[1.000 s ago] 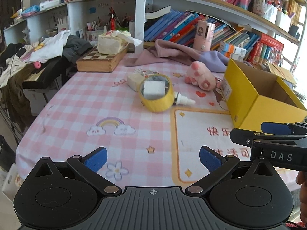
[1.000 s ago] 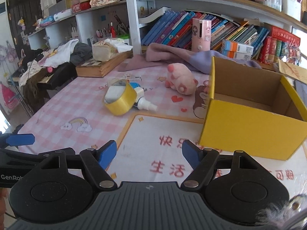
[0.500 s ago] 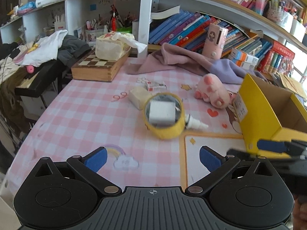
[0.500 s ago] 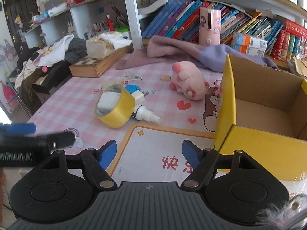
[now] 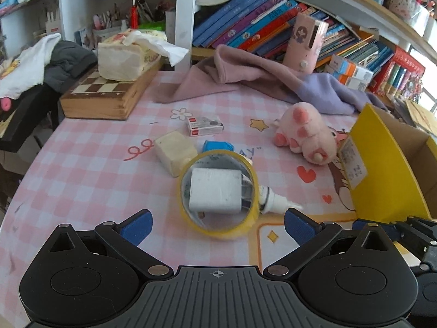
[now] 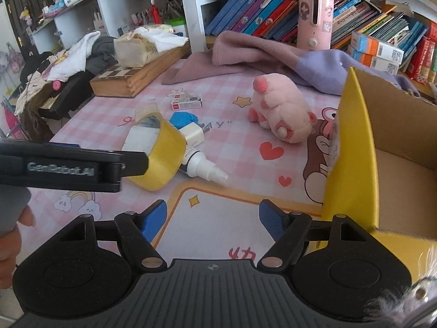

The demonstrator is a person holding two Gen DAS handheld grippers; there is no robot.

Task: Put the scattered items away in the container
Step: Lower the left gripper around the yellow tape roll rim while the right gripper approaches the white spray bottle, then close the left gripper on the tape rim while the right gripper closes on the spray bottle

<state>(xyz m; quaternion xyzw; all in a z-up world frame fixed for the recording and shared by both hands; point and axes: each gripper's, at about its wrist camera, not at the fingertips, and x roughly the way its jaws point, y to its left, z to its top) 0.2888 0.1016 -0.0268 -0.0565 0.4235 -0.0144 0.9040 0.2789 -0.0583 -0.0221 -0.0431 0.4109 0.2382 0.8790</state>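
A yellow tape roll [image 5: 255, 188] stands tilted on the pink checked tablecloth, with a white block [image 5: 215, 191] inside its ring. It leans on a white spray bottle [image 5: 273, 203]. My left gripper [image 5: 217, 220] is open, its blue pads on either side of the roll's near rim without touching it. In the right wrist view a left finger [image 6: 73, 168] reaches the tape roll [image 6: 164, 161]. My right gripper [image 6: 212, 218] is open and empty above the orange-bordered mat, beside the open yellow box [image 6: 352, 150]. A pink plush pig [image 6: 278, 109] lies beyond.
A cream block [image 5: 174, 153], a blue item [image 5: 218, 145] and a small staple box [image 5: 204, 125] lie behind the tape. A wooden chessboard box [image 5: 103, 95] with a tissue pack, a purple cloth [image 5: 259, 79] and bookshelves line the back. The table edge runs along the left.
Both grippers have moved forward over the table. The tape roll now sits close between the left fingers, and the yellow box is nearer on the right. Neither gripper's opening changed.
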